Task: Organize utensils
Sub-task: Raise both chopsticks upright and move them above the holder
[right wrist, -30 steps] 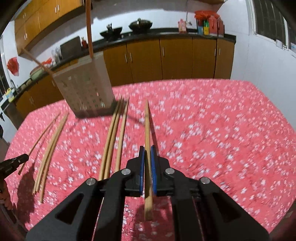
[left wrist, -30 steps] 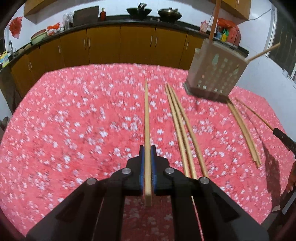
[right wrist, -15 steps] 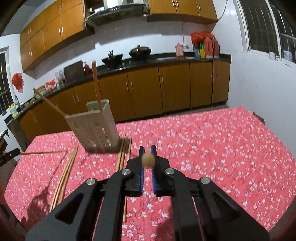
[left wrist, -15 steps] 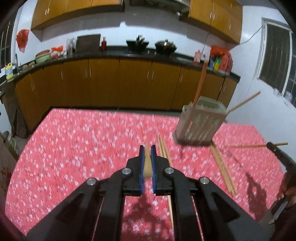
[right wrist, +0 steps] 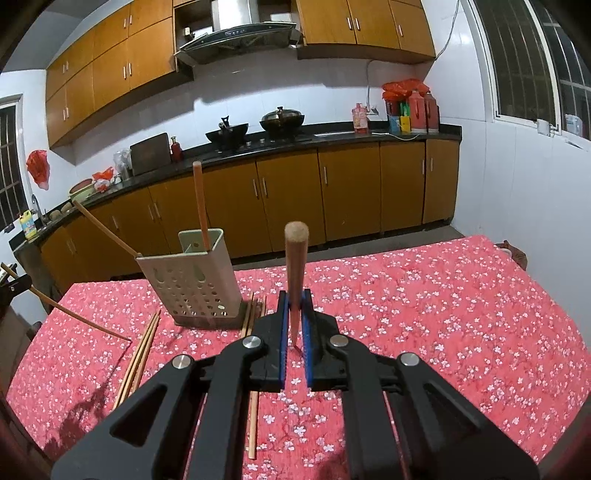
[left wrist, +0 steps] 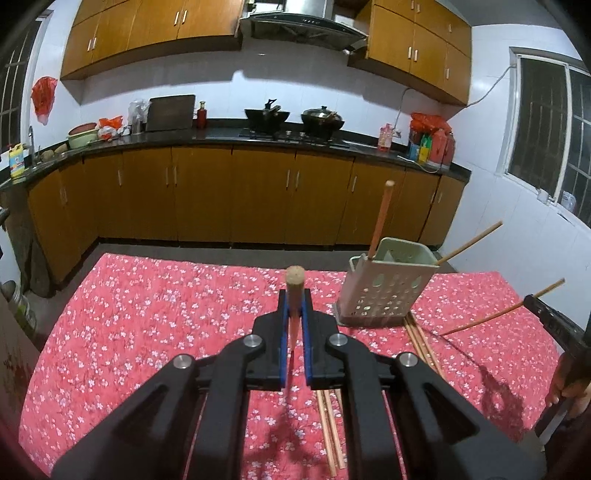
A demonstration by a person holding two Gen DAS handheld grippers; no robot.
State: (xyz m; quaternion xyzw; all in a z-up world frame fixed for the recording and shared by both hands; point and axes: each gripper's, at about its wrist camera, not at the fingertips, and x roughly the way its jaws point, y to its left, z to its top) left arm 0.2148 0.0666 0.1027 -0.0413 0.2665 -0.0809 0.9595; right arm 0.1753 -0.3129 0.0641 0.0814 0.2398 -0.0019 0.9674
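Two fisheye wrist views of a kitchen; no brand, label or writing is legible. Orange-brown cabinets (left wrist: pixel 207 192) run under a black countertop (left wrist: pixel 229 138) bearing two woks (left wrist: pixel 291 118), with a range hood (left wrist: pixel 303 26) above and white tiled walls. A table under a red floral cloth (left wrist: pixel 155 317) fills the foreground. On it stands a pale perforated chopstick holder (left wrist: pixel 384 291) with two chopsticks leaning in it; loose chopsticks (left wrist: pixel 421 339) lie on the cloth beside its base. Left gripper (left wrist: pixel 294 325): blue pads clamped on one wooden chopstick (left wrist: pixel 294 291), its thick end toward the room. Right gripper (right wrist: pixel 294 321): clamped likewise on another chopstick (right wrist: pixel 295 258); in the left view it appears at far right, carrying its chopstick (left wrist: pixel 487 317) aslant. Compared with one second earlier, both held chopsticks, then lying along the cloth, are lifted clear of it and both views have tilted up toward the cabinets.
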